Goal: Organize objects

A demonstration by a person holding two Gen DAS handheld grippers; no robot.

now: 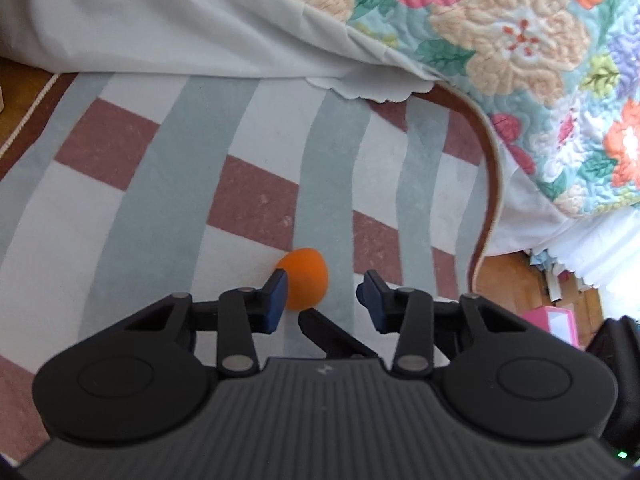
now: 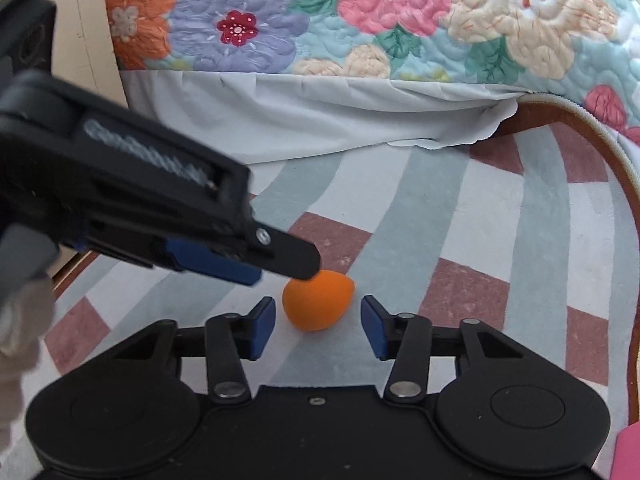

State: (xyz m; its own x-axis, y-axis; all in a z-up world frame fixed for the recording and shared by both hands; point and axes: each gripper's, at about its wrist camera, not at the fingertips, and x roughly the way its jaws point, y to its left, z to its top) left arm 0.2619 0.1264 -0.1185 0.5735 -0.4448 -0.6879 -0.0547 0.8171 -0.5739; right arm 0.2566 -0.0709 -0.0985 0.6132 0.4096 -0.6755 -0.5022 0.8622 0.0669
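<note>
- Left wrist view: left gripper (image 1: 324,296) jaws apart, one pad touching orange egg-shaped ball (image 1: 306,282), other pad clear of it.
- Right gripper (image 2: 318,326) jaws apart, straddling the ball, no contact.
- Ball sits on striped rug (image 2: 460,240), near the bed's quilt (image 2: 360,20) edge.

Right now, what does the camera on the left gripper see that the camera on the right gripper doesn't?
Only the left wrist view shows a patch of wooden floor past the rug's edge and a pink box on it.

Only the right wrist view shows the left gripper from the side, its tip just over the ball, and a cream panel beside the bed.

Both show the orange ball on the striped rug, the floral quilt and white sheet. The right gripper stands open around the ball.
</note>
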